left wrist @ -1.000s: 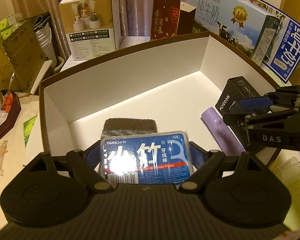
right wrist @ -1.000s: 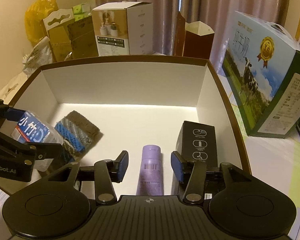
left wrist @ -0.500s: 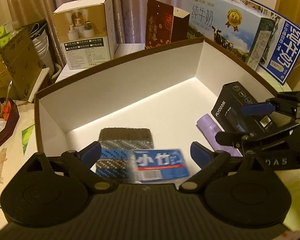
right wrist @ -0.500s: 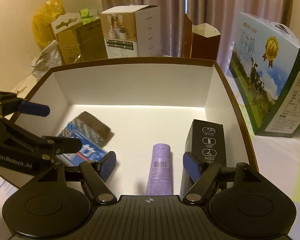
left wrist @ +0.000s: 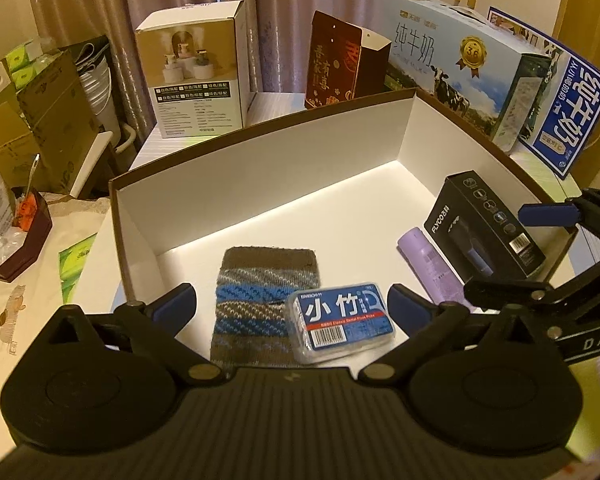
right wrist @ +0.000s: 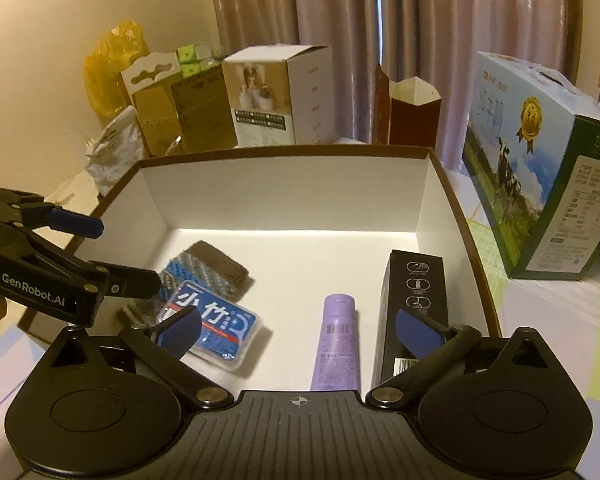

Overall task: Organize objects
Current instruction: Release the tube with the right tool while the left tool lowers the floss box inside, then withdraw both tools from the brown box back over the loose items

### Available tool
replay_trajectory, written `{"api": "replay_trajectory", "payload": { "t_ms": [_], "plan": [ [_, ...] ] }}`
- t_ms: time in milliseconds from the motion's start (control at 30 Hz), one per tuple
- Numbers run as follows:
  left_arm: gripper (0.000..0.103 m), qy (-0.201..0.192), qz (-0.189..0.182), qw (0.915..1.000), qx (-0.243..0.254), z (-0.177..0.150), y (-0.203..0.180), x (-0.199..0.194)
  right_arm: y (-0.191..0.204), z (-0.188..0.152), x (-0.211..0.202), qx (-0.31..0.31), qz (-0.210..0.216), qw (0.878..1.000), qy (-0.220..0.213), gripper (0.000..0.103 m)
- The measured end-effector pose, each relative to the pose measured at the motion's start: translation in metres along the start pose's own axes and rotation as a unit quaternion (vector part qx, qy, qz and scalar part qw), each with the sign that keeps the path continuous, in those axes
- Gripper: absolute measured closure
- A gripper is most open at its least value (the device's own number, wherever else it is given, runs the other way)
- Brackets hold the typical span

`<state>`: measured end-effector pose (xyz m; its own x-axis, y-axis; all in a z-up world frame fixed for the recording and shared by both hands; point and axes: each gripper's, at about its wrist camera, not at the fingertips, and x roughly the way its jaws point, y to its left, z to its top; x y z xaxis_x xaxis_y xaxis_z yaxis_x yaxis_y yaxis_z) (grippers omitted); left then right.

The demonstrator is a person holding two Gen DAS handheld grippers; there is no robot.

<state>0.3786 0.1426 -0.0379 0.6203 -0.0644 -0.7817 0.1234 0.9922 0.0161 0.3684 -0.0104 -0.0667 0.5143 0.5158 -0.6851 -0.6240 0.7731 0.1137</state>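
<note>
A blue floss-pick case [left wrist: 342, 321] [right wrist: 215, 326] lies in the brown-rimmed white box [left wrist: 259, 168] [right wrist: 283, 200], partly on a striped knitted cloth [left wrist: 259, 284] [right wrist: 215, 266]. My left gripper [left wrist: 293, 308] [right wrist: 115, 254] hangs open above the case with nothing in it. A purple tube [left wrist: 430, 264] [right wrist: 338, 340] and a black carton [left wrist: 484, 228] [right wrist: 412, 300] lie on the box's right side. My right gripper [right wrist: 297, 330] [left wrist: 516, 252] is open over the tube and the carton, holding nothing.
Behind the box stand a white product carton [left wrist: 195, 84] [right wrist: 275, 100], a dark red carton [left wrist: 340, 64] [right wrist: 408, 112] and a milk carton [left wrist: 464, 64] [right wrist: 540, 176]. Cardboard boxes [left wrist: 47, 120] and a small brown tray [left wrist: 19, 232] sit at the left.
My left gripper opened and let go of the floss-pick case, which dropped onto the cloth in the box. Both grippers drew back and rose a little; the right one opened wider.
</note>
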Motion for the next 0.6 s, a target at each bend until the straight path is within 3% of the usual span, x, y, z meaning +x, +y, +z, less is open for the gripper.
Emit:
{"api": "replay_trajectory", "payload": {
  "t_ms": [600],
  "plan": [
    [0.001, -0.015, -0.022, 0.9991, -0.032, -0.031, -0.018, -0.067, 0.007, -0.024, -0.072, 0.062, -0.003, 0.997, -0.044, 0.002]
  ]
}}
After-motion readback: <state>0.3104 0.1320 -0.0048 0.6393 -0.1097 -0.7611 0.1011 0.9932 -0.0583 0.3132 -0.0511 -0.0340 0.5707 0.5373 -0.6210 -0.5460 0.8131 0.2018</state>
